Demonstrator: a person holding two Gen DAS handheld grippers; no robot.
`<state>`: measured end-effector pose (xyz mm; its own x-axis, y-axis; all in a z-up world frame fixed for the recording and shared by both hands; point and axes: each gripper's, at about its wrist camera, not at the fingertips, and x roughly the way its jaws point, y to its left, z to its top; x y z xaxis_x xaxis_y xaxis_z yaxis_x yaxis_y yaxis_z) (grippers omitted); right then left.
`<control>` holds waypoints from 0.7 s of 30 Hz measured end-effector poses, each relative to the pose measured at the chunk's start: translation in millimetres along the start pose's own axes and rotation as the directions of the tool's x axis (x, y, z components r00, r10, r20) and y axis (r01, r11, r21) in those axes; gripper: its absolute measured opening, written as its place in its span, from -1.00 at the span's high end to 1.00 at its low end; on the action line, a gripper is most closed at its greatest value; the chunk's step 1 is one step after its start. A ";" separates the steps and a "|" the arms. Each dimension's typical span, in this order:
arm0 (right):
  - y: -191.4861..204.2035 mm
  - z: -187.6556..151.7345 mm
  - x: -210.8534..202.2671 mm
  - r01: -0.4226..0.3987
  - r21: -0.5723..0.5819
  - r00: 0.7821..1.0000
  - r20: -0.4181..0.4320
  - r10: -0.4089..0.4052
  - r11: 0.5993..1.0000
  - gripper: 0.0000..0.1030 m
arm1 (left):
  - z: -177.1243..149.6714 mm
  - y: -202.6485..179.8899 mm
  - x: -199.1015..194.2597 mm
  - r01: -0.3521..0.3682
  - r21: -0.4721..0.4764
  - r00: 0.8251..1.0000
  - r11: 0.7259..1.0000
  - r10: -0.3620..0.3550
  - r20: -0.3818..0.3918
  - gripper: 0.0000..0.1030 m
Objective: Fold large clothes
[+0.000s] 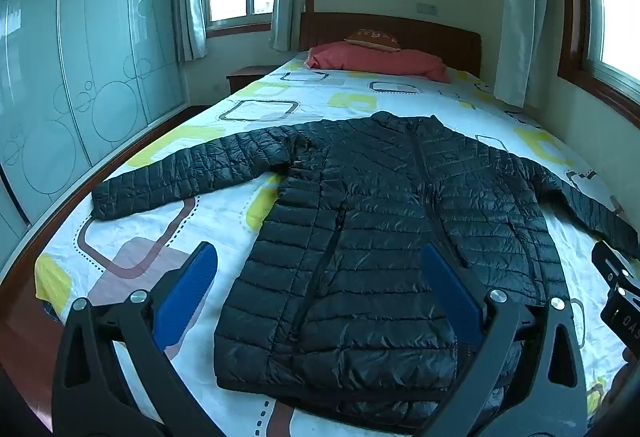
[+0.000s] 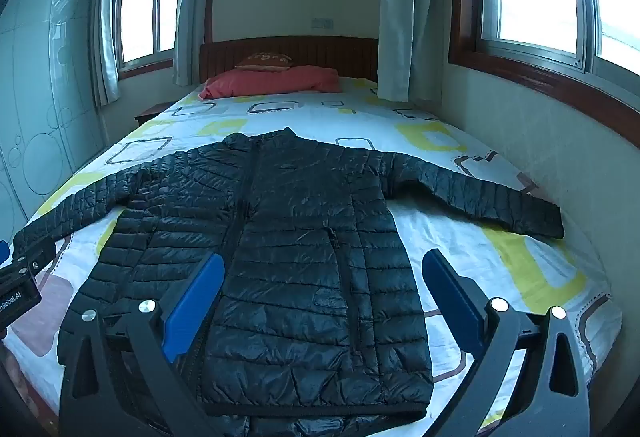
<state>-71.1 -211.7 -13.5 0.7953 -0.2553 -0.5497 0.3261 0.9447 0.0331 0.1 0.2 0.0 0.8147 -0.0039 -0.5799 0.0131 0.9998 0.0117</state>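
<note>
A black quilted puffer jacket point(image 1: 372, 221) point(image 2: 288, 237) lies flat and zipped on the bed, front up, collar toward the headboard and both sleeves spread out sideways. My left gripper point(image 1: 320, 257) hovers over the jacket's lower left part, jaws wide apart, nothing between its blue pads point(image 1: 188, 293). My right gripper point(image 2: 324, 265) hovers over the lower right part, also open and holding nothing. Part of the right gripper's body point(image 1: 620, 293) shows at the right edge of the left wrist view. The left gripper's body point(image 2: 20, 281) shows at the left edge of the right wrist view.
The bed sheet point(image 1: 168, 221) is white with yellow and brown squares. A pink pillow point(image 1: 376, 59) and a small brown cushion point(image 1: 374, 37) lie by the wooden headboard point(image 2: 288, 51). A glass-fronted wardrobe point(image 1: 72, 77) stands left; a wall with windows point(image 2: 540, 157) runs right.
</note>
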 end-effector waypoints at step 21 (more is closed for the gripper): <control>3.8 -0.8 -0.9 -0.001 -0.006 1.000 0.008 0.001 1.000 -0.92 | 3.0 -5.3 -8.0 0.001 0.004 1.000 1.000 -0.001 0.016 -0.96</control>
<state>-70.9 -207.7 -13.5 0.7998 -0.2559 -0.5430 0.3224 0.9462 0.0290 -4.8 -5.1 7.0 0.8238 -0.0054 -0.5669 0.0166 0.9998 0.0146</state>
